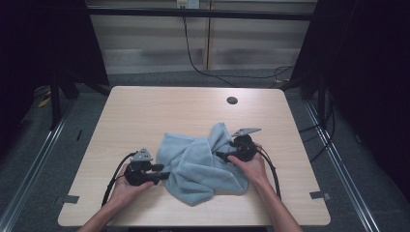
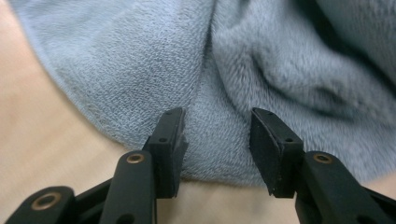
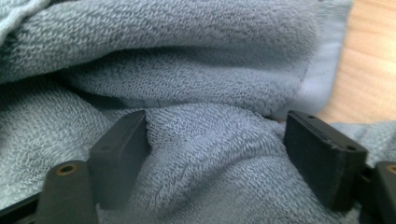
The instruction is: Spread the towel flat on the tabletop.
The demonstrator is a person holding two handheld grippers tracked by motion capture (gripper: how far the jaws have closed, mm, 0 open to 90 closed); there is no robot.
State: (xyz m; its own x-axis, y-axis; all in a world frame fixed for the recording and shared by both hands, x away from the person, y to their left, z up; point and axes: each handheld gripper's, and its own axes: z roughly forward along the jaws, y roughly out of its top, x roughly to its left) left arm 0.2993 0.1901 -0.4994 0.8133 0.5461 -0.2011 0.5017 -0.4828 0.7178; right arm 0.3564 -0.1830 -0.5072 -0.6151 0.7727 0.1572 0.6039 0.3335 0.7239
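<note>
Crumpled blue-grey towel [image 1: 200, 164] at table [image 1: 145, 111] centre, its long axis running from about 1 o'clock to 7 o'clock in the high view. Left gripper [image 1: 163, 172] lies at the towel's 9 o'clock edge; in the left gripper view its jaws stand apart, straddling the hem [image 2: 212, 154] without pressing. Right gripper [image 1: 220, 155] sits at the 3 o'clock side, jaws spread wide over a raised fold [image 3: 210, 154], not clamped. Both are about equally near; each grasp would turn on the cloth lying directly ahead between the pads.
</note>
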